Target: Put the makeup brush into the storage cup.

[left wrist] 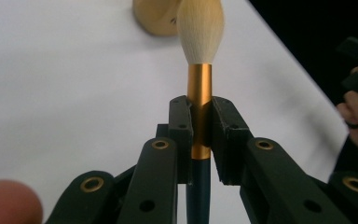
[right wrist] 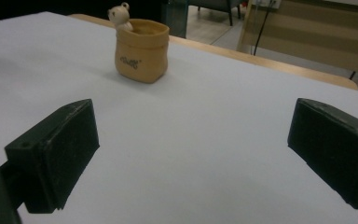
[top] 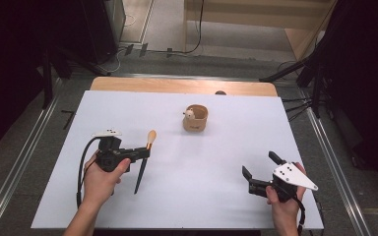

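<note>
Left gripper (top: 146, 151), lower left of the high view, is clamped on one brush (top: 145, 160). In its own view my jaws pinch the gold band just below the cream bristle head (left wrist: 200, 30); the dark handle runs down between them. In the high view the bristles point toward the top of the frame and the handle tip slants down to the white table (top: 202, 196).

Right gripper (top: 260, 168), lower right, is spread wide with nothing between its jaws; my hand (top: 283, 201) holds it over the table.

Count: one brush, one tan cup (top: 195, 118) above centre, well apart from both grippers. One small bear figure (right wrist: 120, 16) sits at its rim.
</note>
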Action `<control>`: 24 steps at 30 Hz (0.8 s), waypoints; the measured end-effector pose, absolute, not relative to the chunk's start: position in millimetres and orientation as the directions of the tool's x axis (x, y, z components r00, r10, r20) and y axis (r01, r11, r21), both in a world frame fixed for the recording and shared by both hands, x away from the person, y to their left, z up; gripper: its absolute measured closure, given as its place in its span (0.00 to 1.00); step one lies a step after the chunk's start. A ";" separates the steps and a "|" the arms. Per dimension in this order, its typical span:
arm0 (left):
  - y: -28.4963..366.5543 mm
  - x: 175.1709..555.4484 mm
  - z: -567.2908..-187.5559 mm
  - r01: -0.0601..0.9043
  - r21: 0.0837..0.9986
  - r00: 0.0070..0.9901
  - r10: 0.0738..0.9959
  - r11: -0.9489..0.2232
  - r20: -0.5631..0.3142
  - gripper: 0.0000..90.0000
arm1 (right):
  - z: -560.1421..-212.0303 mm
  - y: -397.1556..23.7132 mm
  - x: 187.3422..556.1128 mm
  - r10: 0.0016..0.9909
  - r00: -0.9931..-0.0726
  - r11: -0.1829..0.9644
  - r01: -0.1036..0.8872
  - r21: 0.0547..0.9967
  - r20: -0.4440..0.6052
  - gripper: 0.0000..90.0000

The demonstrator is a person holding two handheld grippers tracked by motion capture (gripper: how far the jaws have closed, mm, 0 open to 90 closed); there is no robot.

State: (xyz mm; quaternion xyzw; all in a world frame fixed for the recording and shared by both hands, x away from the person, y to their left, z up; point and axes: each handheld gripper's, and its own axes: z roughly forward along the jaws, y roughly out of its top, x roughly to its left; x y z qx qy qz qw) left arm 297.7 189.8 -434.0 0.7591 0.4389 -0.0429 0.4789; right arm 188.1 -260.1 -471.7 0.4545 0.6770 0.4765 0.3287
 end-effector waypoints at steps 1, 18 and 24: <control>190.8 297.5 -433.2 0.699 0.700 0.617 0.620 -0.149 -0.484 0.89 | -469.2 -258.4 189.6 0.925 -0.381 0.133 0.300 0.945 -0.009 0.03; 189.5 288.1 -423.3 0.547 0.836 0.731 0.513 -0.045 -0.450 0.89 | -415.8 -185.9 231.1 0.783 -0.622 0.175 0.246 0.953 0.017 0.08; 186.3 285.1 -419.4 0.522 0.852 0.757 0.473 -0.023 -0.451 0.89 | -405.5 -168.7 240.2 0.733 -0.677 0.147 0.250 0.957 0.065 0.08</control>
